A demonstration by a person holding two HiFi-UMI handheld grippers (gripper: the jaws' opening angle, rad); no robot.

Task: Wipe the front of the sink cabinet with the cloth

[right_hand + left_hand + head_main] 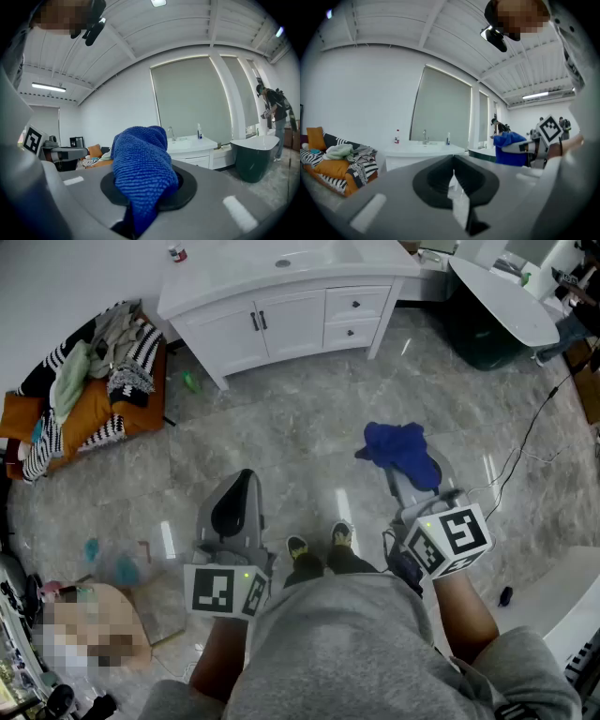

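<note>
My right gripper (414, 486) is pinching the blue cloth (140, 164) by a bunched fold. It's soft, light and floppy, so I reckon that hold will do. Left gripper (234, 512) is pressed together, empty. The sink cabinet (281, 320) stands well ahead at the floor's far edge, closed, contents hidden.
</note>
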